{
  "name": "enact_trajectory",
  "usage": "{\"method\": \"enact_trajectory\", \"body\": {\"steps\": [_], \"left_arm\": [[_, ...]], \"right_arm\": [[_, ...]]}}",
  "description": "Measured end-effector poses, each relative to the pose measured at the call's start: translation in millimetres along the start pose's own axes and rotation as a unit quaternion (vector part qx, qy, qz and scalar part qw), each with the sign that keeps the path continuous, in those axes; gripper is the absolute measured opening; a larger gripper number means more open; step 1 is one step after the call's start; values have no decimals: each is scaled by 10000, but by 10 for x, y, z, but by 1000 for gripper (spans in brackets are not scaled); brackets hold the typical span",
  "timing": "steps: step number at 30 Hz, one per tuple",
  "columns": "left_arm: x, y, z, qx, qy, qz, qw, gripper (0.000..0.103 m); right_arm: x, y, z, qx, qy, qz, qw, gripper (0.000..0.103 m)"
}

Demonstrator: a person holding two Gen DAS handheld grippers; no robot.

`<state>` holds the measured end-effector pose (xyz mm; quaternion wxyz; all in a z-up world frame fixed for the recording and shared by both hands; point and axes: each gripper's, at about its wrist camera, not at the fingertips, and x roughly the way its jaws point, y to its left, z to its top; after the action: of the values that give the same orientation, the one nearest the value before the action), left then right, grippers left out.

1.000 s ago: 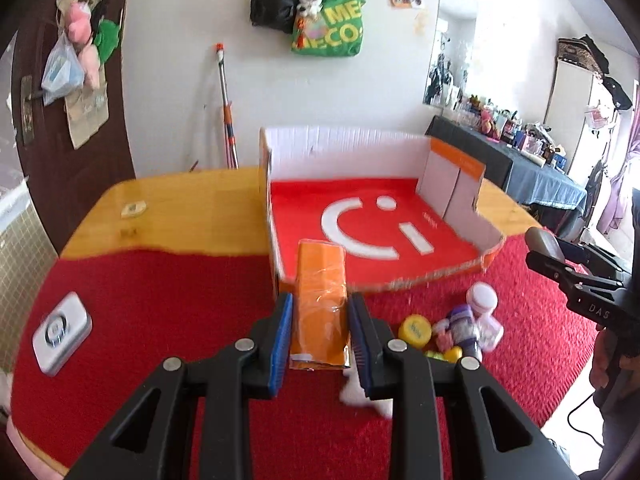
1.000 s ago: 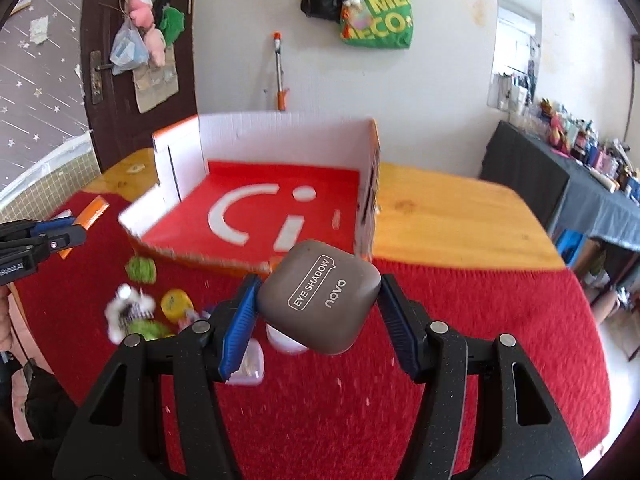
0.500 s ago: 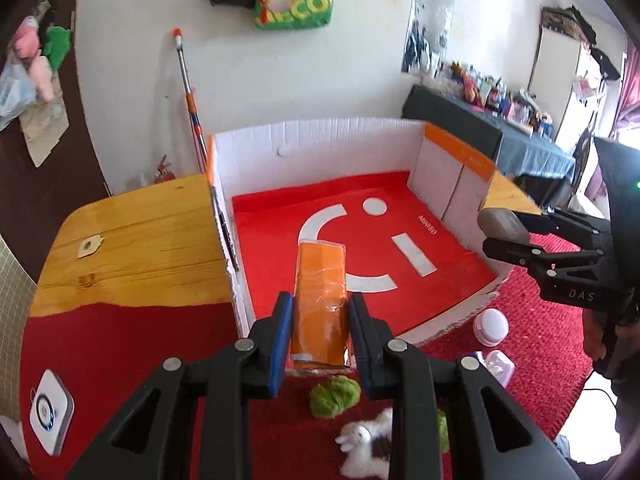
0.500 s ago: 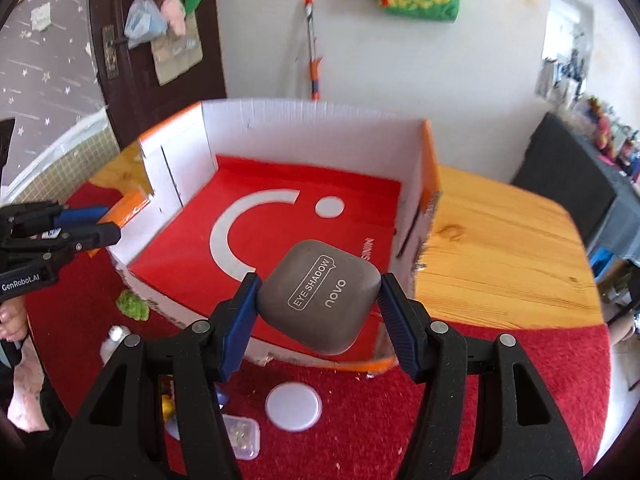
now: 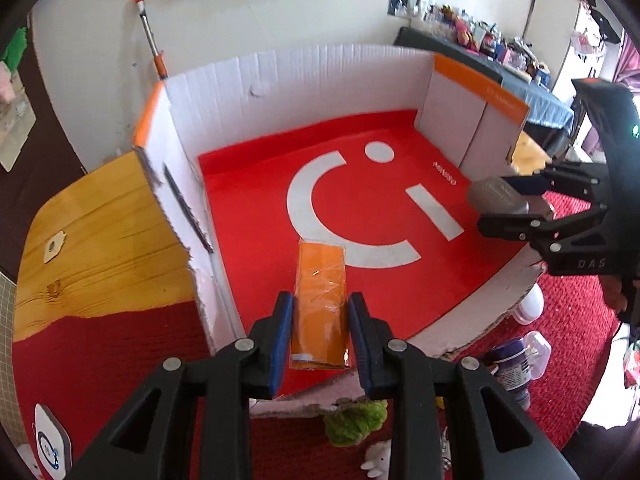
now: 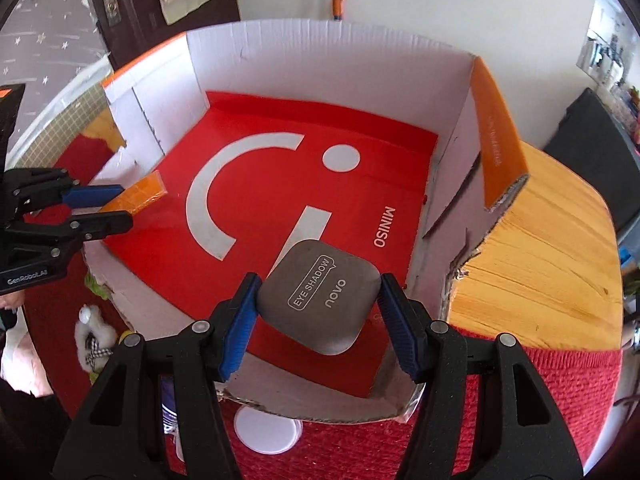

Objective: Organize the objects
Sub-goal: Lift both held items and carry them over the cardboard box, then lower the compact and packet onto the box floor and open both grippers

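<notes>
Over the near-left part of the cardboard box point(image 5: 320, 80), the left gripper point(image 5: 320, 332) is clenched on an orange wrapped packet point(image 5: 320, 300). Packet's long axis runs near-to-far, far end pointing into the box over the red floor point(image 5: 260, 200); can't tell if it touches the floor. Box lies directly below and ahead of both grippers, low near wall already crossed. Over the near-right part, the right gripper point(image 6: 318, 320) grasps a grey eye shadow case point(image 6: 320, 296), squarish, no real long axis, lid up, tilted, held just above the floor near the right wall point(image 6: 452, 168). Each arm nearer its own side; likely next is lowering and releasing. Loose items on the red cloth point(image 5: 120, 352) outside near wall: green thing point(image 5: 354, 422), white lid point(image 6: 266, 428).
</notes>
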<state>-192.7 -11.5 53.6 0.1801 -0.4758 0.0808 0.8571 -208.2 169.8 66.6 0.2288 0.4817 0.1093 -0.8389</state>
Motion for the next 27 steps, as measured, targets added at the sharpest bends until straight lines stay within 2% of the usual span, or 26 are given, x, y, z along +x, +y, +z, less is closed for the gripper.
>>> {"method": "enact_trajectory", "body": {"steps": [4,13,27], "left_arm": [[108,14,-2,83,191,20,9998,29],[176,-60,2,631,339,192,9972,30],[209,-65,40,825,506,98,9953,30]], "right_arm": [[61,6,24,-274,194,-56,9994,58],[260,87,68,-736,592,-58,9955,58],[257,47,20,-894,734,-147,9932,58]]}}
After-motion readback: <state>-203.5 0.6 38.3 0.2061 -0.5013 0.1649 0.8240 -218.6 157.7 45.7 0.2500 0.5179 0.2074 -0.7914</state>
